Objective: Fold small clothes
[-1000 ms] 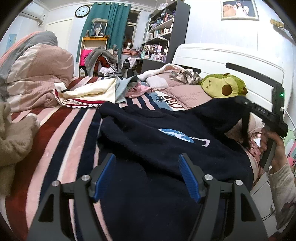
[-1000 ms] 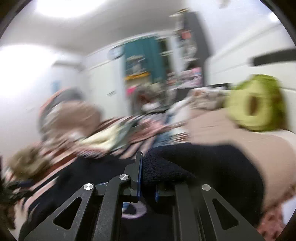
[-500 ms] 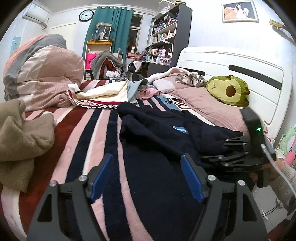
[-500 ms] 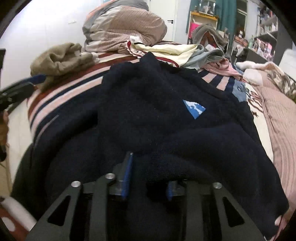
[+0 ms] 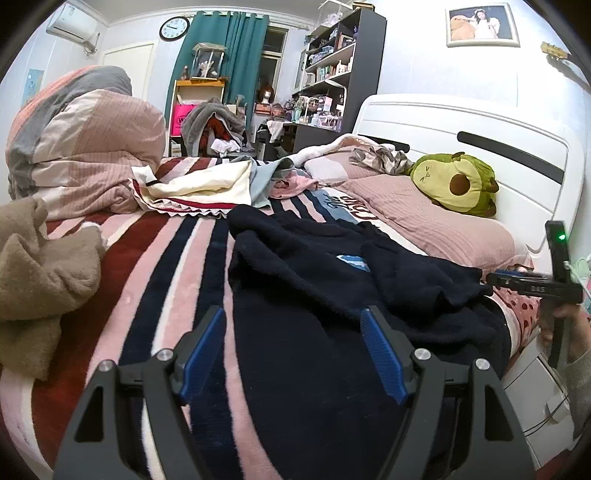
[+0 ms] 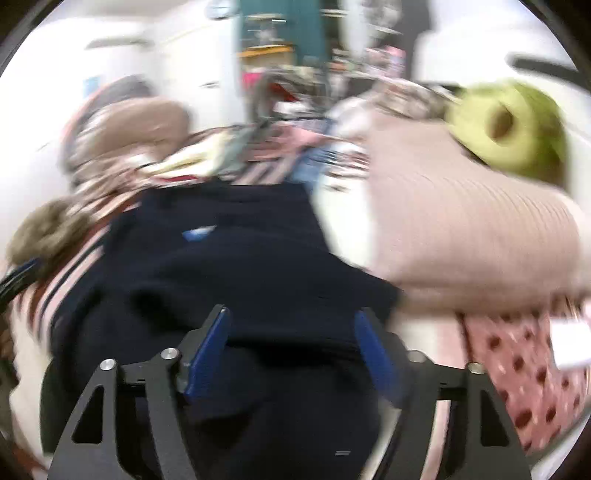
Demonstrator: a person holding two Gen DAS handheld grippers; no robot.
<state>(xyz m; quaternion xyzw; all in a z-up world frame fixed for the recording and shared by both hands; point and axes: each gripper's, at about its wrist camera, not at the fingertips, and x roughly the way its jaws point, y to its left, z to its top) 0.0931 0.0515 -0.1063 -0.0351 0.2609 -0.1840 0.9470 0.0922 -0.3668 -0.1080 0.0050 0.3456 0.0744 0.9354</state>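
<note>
Both wrist views low, close over bed, facing headboard end; shared: navy sweater (image 5: 332,280), avocado plush (image 6: 509,125).

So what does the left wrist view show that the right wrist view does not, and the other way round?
Only the left wrist view: the left gripper, open above the striped blanket, the right gripper seen from the side, and the wall clock. Only the right wrist view, which is blurred: the right gripper's blue pads, its jaws opening with the sweater below them, not pinched, and a pink dotted cloth. Both show the dark sweater with its blue patch, the pink pillow and the avocado plush.
</note>
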